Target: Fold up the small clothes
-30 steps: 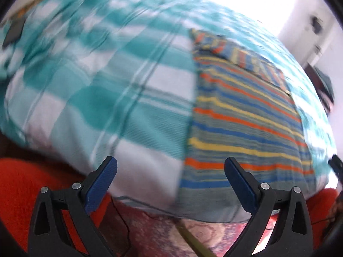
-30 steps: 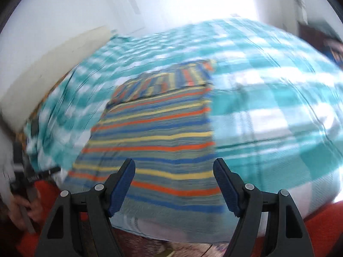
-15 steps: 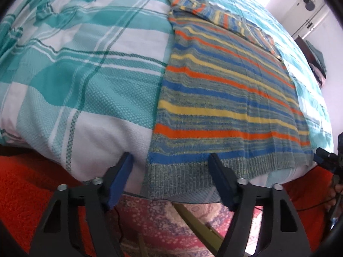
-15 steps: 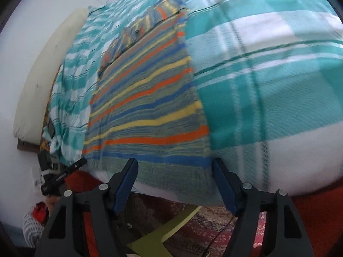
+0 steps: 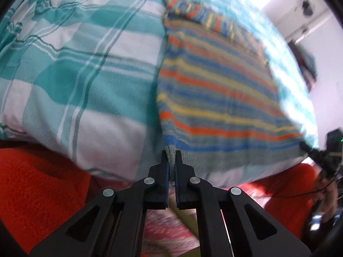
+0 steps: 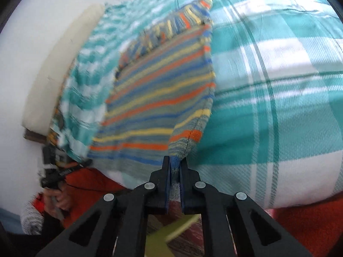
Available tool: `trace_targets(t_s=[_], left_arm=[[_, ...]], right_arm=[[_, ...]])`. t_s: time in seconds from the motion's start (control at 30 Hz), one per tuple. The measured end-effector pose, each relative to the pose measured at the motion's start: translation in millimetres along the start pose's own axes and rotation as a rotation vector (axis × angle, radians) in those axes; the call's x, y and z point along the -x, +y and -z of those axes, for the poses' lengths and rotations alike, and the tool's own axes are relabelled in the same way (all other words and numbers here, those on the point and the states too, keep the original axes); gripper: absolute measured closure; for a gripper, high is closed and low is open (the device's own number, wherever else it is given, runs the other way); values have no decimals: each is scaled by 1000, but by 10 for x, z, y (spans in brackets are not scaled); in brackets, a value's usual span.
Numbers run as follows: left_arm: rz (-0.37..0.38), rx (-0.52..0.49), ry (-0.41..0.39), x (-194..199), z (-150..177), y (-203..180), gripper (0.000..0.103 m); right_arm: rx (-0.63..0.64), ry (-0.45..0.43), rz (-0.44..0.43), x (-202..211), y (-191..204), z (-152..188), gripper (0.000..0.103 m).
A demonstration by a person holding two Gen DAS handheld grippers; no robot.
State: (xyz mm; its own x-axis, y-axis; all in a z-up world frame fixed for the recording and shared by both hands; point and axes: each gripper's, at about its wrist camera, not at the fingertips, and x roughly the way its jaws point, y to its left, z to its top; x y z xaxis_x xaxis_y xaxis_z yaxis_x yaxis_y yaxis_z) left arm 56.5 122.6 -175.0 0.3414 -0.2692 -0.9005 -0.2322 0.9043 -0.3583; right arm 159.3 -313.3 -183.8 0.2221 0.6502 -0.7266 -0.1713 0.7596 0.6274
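- Bed (image 5: 90, 81) with a teal-and-white checked cover filled both views; a pale headboard pad (image 6: 57, 68) ran along the wall in the right view, and red fabric (image 5: 38, 184) showed below the bed's near edge.
- Striped sweater (image 5: 214, 98) lay flat on the cover, hem toward the near edge, a sleeve folded across its far end.
- Half a second earlier both grippers stood wide open, straddling the hem without touching it.
- Left gripper (image 5: 170, 160) had since clamped down on the hem's left corner; grey ribbing was pinched between the blue pads (image 5: 165, 177).
- Right gripper (image 6: 175, 165) had likewise closed on the hem's right corner, with cloth visible in the narrow slot between the jaws.
- At the right corner the side edge had already curled up off the cover; the left corner was tented toward the gripper. Most of the body lay on the bed.
- Both views were motion-blurred, so fine detail of the far end could not be read.
- Judgement: the grasp step appeared complete at both corners, which set up a bottom-to-top fold. Next move would likely call for lifting both corners evenly and carrying the hem toward the far end.
- Risk, as judged: knit stretches, so uneven pulling could skew the fold or drag the whole sweater off the edge.
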Motion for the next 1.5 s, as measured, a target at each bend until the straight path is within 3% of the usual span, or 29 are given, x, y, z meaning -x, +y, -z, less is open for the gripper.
trace_targets(t_s=[0.13,0.3,0.67,0.97,1.07,1.1,1.13,1.17,1.2,1.3,1.43,1.5], left_arm=[[110,66,-123,172,-218,78,101],[111,96,-206,130,-712,91,101],[87,58,-277,-306,-2223,-136,101],[-31,26,-230,-1237,-3488,-223,101],[-91,70,-192,-1522,-3752,-184,89],[-120,110,-183,-1568,-3838,-116,73],[-131,137,-184,-1573,-3878,-65,64],[-130,167,-199,-1536,-3903,1,52],[-120,190,-228,-1447,-3889,79,48],[-85,161,-242,-1241,-3706,172,47],[-49,46,-254,-919,-3095,81,46],[-14,-70,-255,-826,-2703,-114,46]], right_arm=[[-58,-96,-116,131,2,-150,95],[-132,-205,-207,142,-73,-491,95],[-158,-295,-218,-177,-209,-1858,96],[-210,-318,-164,-776,-576,-3090,96],[-275,-300,-142,-1095,-781,-3416,91],[-307,-325,-111,-1162,-847,-3481,83],[-316,-348,-100,-1173,-870,-3509,65],[-320,-380,-100,-1154,-879,-3530,55],[-316,-407,-108,-1108,-875,-3540,52],[-247,-426,-90,-923,-797,-3510,52],[-5,-308,-31,-751,-482,-3215,52],[141,-238,-19,-750,-241,-2953,52]])
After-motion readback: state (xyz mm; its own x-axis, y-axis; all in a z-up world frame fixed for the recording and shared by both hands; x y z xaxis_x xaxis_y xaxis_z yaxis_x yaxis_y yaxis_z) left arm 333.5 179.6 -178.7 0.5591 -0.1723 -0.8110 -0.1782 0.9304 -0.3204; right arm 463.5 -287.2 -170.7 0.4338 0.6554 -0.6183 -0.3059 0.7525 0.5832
